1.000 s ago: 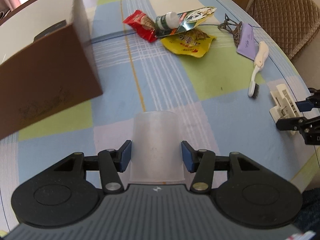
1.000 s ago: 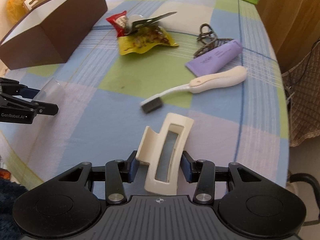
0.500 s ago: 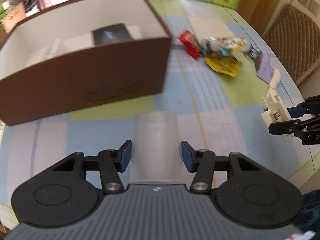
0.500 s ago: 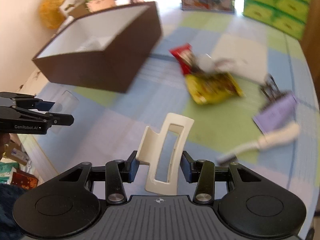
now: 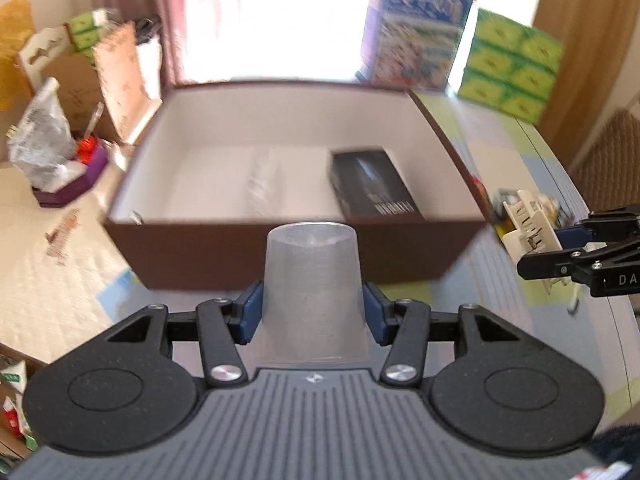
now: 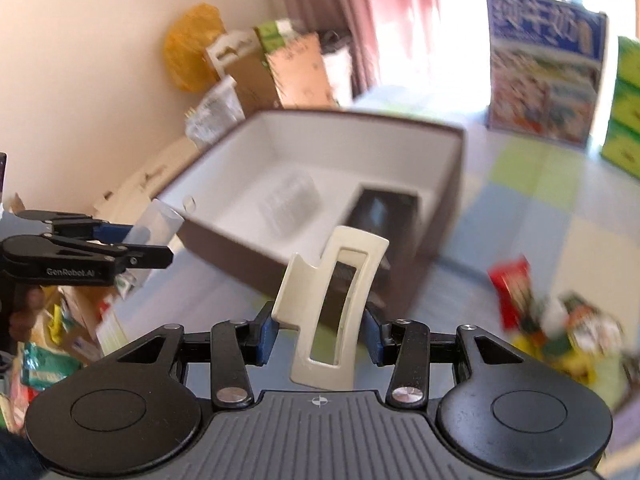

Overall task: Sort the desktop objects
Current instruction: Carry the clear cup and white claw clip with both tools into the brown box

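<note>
My left gripper (image 5: 313, 312) is shut on a clear plastic cup (image 5: 313, 280), held just in front of the near wall of an open brown box (image 5: 248, 248). The box has a white inside and holds a black carton (image 5: 374, 188) and a clear plastic item (image 5: 264, 180). My right gripper (image 6: 320, 336) is shut on a cream hair claw clip (image 6: 332, 308), held above the table to the right of the box (image 6: 440, 208). In the left wrist view the right gripper (image 5: 560, 256) shows at the right edge with the clip (image 5: 528, 228). The left gripper (image 6: 132, 246) and cup (image 6: 158, 220) show at left.
Red and yellow snack packets (image 6: 540, 312) lie on the checked tablecloth (image 6: 520, 184) to the right. A colourful carton (image 5: 416, 28) and green boxes (image 5: 512, 68) stand behind the box. Bags and cardboard (image 5: 52, 120) crowd the left side beyond the table.
Both grippers have swung left and up toward the brown box, which now fills the view with its inside showing. The cup and the clip stay gripped.
</note>
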A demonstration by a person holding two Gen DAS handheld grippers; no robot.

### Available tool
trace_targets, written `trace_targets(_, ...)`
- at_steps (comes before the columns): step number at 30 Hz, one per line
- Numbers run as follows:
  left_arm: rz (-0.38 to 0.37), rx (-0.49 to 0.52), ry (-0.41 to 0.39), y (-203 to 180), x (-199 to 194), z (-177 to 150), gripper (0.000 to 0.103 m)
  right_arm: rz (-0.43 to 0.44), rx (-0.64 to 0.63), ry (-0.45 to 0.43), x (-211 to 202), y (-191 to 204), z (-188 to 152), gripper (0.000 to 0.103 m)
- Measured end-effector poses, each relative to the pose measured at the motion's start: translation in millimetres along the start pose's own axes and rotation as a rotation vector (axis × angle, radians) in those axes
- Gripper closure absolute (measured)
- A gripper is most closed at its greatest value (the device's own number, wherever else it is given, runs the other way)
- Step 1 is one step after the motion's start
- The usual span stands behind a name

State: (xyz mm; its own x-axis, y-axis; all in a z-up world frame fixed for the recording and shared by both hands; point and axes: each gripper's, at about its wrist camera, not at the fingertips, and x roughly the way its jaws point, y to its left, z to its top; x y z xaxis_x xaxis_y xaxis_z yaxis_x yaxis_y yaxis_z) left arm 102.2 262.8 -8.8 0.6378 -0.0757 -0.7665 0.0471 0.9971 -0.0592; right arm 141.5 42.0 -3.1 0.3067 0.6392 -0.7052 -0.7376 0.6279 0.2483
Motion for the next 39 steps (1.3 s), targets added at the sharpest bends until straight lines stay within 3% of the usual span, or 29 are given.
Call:
trace_targets(10, 0.056, -0.036, -0.085, 57.1, 17.7, 65.8, 0.055, -0.053, 0.021, -0.04, 68.0, 16.8, 70.6, 0.061)
trace_targets(22, 0.091, -0.047, 0.067, 92.0, 101.3, 99.5, 0.055, -0.107, 0.03, 0.109, 148.8, 17.4, 78.0, 0.061)
trace_targets(28, 0.086, 0.008, 0.155, 88.9, 134.1, 95.2, 0.055, -0.114, 0.016, 0.17, 165.9, 14.8, 71.3, 0.061)
trace_targets(39, 0.073, 0.089, 0.231, 86.7, 155.8, 83.4, 0.058, -0.118, 0.015, 0.228, 178.1, 11.7, 64.5, 0.061)
